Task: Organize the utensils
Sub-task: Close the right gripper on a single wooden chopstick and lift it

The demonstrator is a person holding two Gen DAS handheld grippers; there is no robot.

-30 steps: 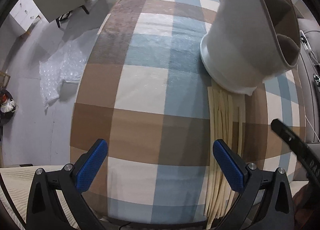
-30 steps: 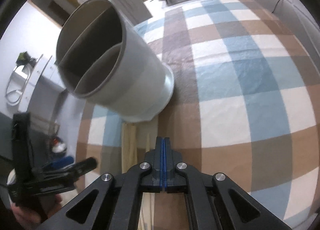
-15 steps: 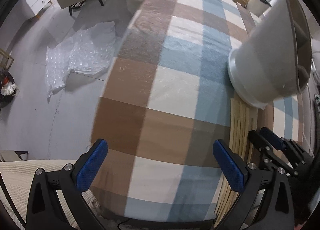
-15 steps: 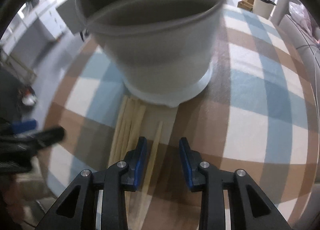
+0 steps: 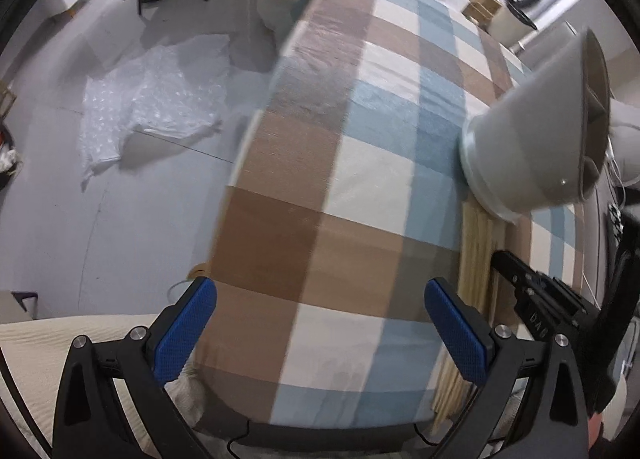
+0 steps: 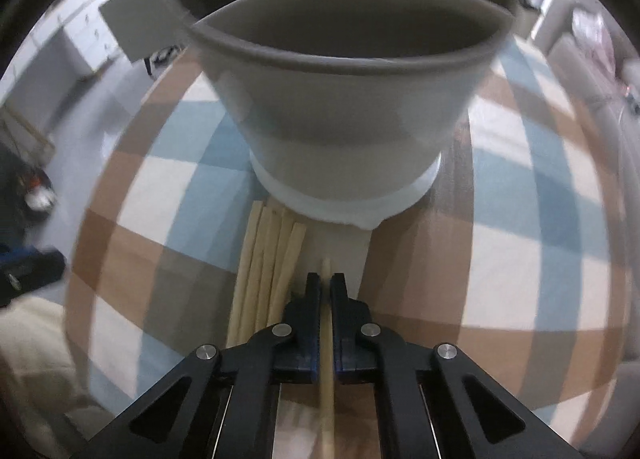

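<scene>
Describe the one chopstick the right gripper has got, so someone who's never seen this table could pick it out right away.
Find the grey divided holder standing on the checked tablecloth. Just in front of its base lies a row of pale wooden chopsticks. The one meant is the single chopstick lying apart to their right, the only one pinched between the closed blue pads of the right gripper.

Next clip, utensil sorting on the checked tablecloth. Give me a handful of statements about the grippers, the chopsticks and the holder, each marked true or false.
1. The right gripper is shut on a single pale wooden chopstick. True.
2. The left gripper holds a chopstick too. False: its blue pads stand wide apart over the checked tablecloth with nothing between them.
3. The grey divided utensil holder lies tipped on its side. False: it stands upright on its white base.
4. A bundle of loose wooden chopsticks lies on the cloth just in front of the holder. True.
5. The holder already holds several chopsticks. False: the compartments in view look empty.
</scene>
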